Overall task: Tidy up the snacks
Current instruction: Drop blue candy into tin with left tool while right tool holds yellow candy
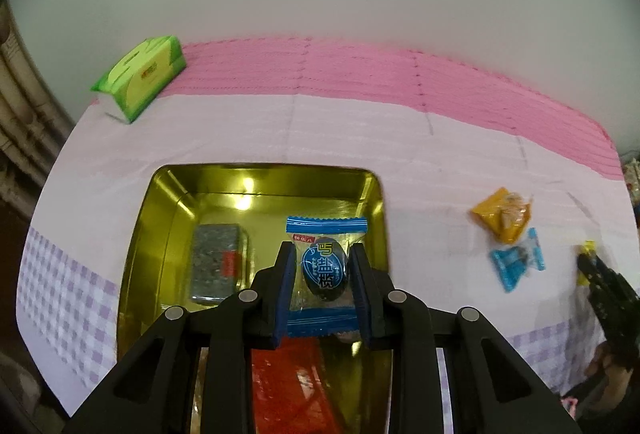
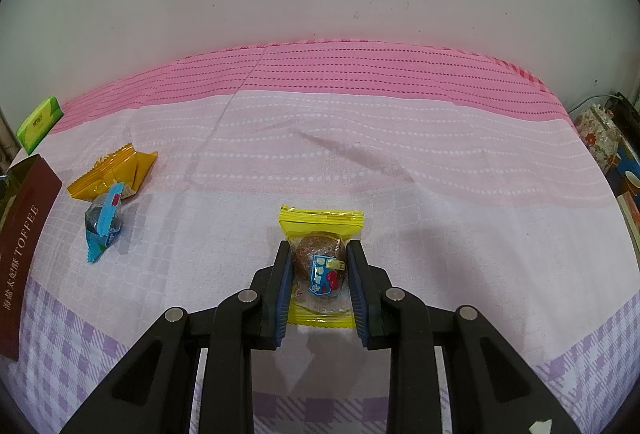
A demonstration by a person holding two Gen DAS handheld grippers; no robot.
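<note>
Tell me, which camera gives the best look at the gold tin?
The left wrist view: the gold tin lies open below, snacks inside. The right wrist view catches only its maroon outer side at the left edge.

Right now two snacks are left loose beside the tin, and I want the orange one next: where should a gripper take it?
Grip the orange packet across its puffed middle, coming from above. It lies flat on the cloth, its crimped ends too thin to pinch, and the small blue packet crowds its near edge.
</note>
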